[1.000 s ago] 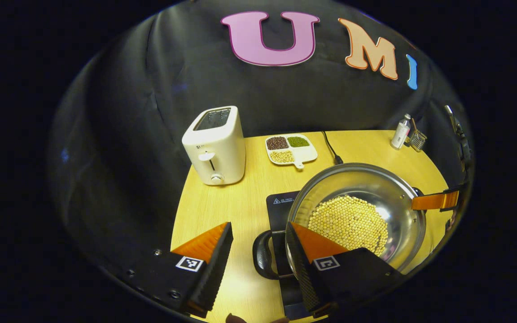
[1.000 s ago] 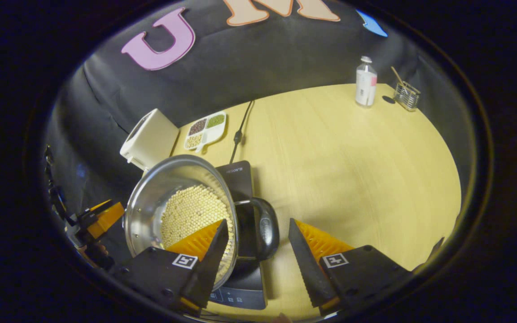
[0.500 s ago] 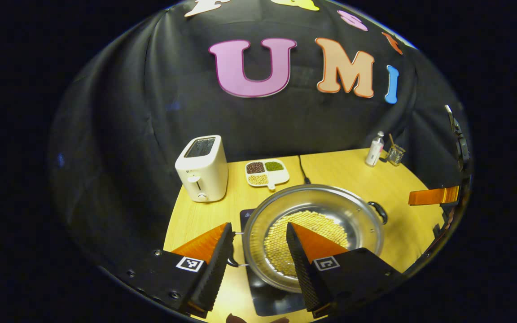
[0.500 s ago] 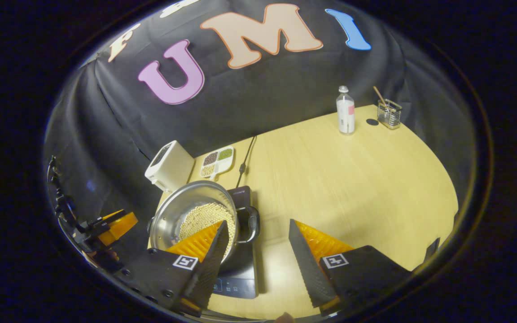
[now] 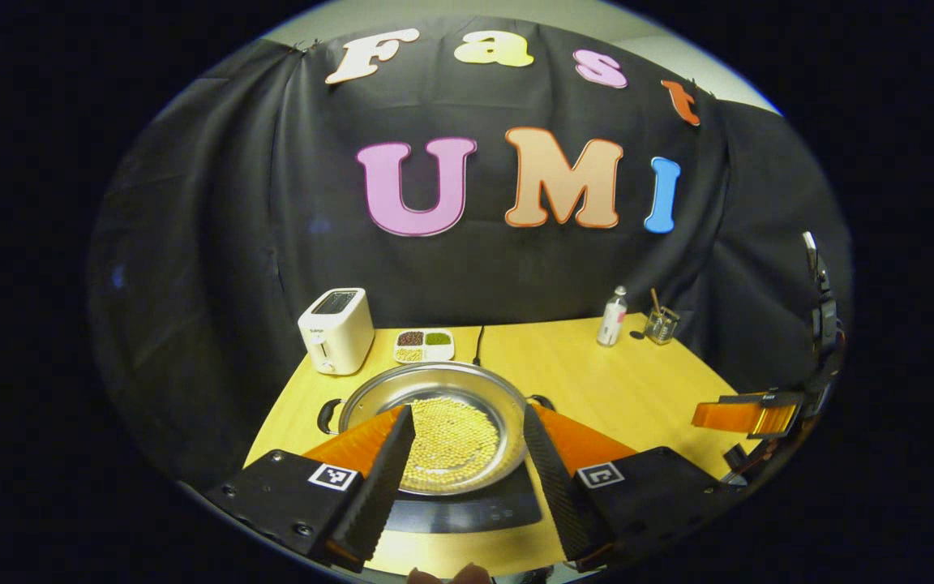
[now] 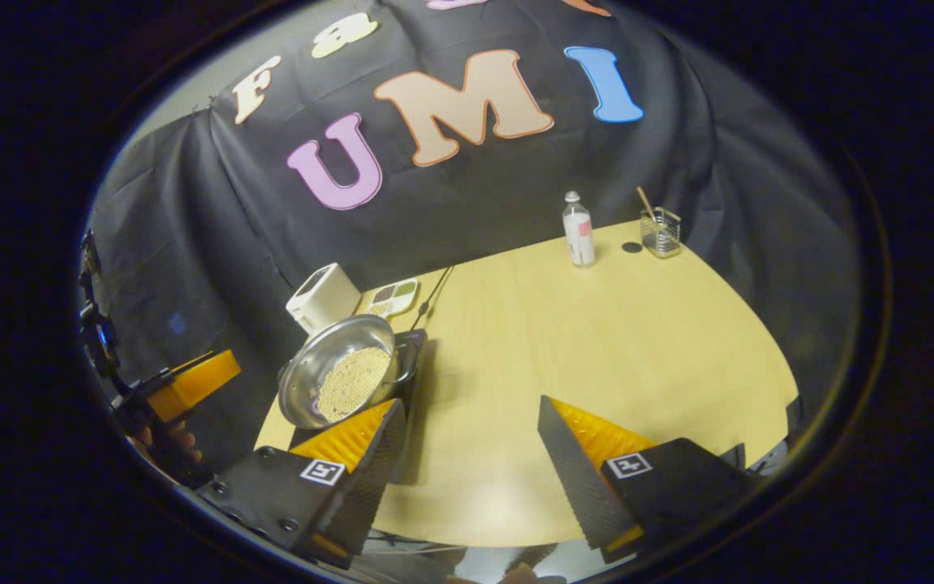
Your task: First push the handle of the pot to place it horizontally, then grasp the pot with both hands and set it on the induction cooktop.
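The steel pot [image 5: 434, 391], partly filled with pale beans [image 5: 452, 436], sits on the black induction cooktop [image 5: 467, 513]. Its two black handles point left and right, roughly level. My left gripper [image 5: 467, 410] is open and hangs in front of the pot, apart from it. In the right gripper view the pot [image 6: 329, 365] rests on the cooktop [image 6: 415, 361] at the table's left end. My right gripper [image 6: 471, 401] is open over bare table, well away from the pot. The right gripper [image 5: 751, 414] also appears far right, and the left gripper [image 6: 191, 381] far left with a hand [image 6: 163, 442].
A white toaster [image 5: 336, 330], a divided dish of beans [image 5: 424, 344] and the cooktop's cable [image 5: 477, 347] stand behind the pot. A small bottle [image 6: 578, 230] and a glass holder with a stick [image 6: 661, 231] are at the far right of the wooden table [image 6: 597, 349].
Both grippers have drawn back and up from the pot's handles, staying open. The pot stays on the cooktop and now looks smaller and farther off.
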